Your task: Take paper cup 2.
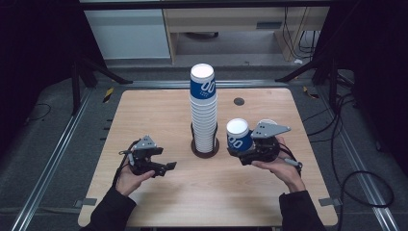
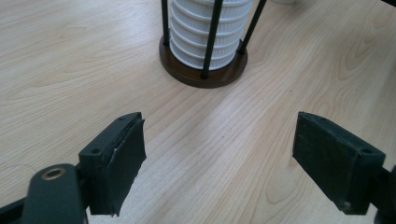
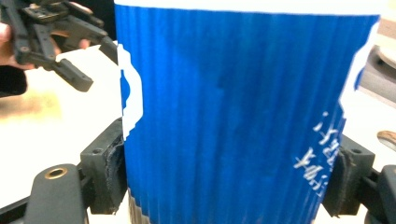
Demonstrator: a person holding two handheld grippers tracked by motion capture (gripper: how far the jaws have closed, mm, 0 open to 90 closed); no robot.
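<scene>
Well, from the high view the wooden table carries a tall stack of cups standing upright in a round dark holder near its middle. To the right of the stack, the right gripper grips a single blue cup, upright, its white mouth facing up; the cup stands just beside the holder without touching the stack. A second white rim peeks out behind the gripper's grey plate, too hidden to tell more. The left gripper hovers to the left of the holder, well apart from it, holding nothing.

In the left gripper view, the two black jaws stand wide apart over bare wood, and the ribbed white bottom of the stack of cups sits ahead inside the holder's thin black rods.

In the right gripper view, the jaws are pressed against both sides of the blue cup, whose ribbed wall stands between them. The left gripper shows at upper left, farther off.
</scene>
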